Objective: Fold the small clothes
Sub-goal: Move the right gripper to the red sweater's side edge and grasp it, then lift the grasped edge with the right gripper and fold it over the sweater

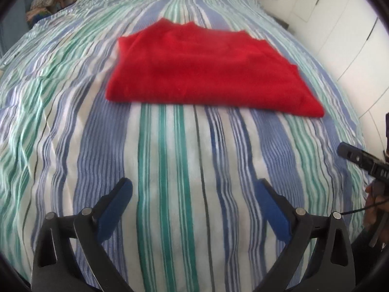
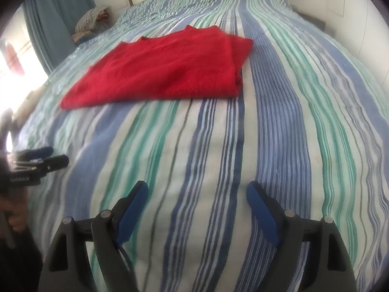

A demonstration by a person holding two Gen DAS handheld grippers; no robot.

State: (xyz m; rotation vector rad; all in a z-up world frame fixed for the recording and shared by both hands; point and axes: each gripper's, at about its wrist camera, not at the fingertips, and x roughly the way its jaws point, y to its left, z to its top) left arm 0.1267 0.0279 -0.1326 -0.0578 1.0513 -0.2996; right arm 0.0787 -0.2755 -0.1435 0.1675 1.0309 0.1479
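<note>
While the red sweater [image 1: 204,70] lies folded flat mid-bed [image 1: 170,158], both the left claw [image 1: 194,194] and right claw [image 2: 197,194] hover near it, wide open and empty, probably clear of the finished fold.

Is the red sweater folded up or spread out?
Folded. The red sweater lies as a flat bundle on the striped bed, with stacked layers showing along one edge.

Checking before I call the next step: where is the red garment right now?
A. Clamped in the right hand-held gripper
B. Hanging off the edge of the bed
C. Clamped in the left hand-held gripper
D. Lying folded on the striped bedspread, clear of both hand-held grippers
D: the red garment lies folded on the striped bedspread, with the left hand-held gripper and right hand-held gripper both open and empty, well short of it.
</note>
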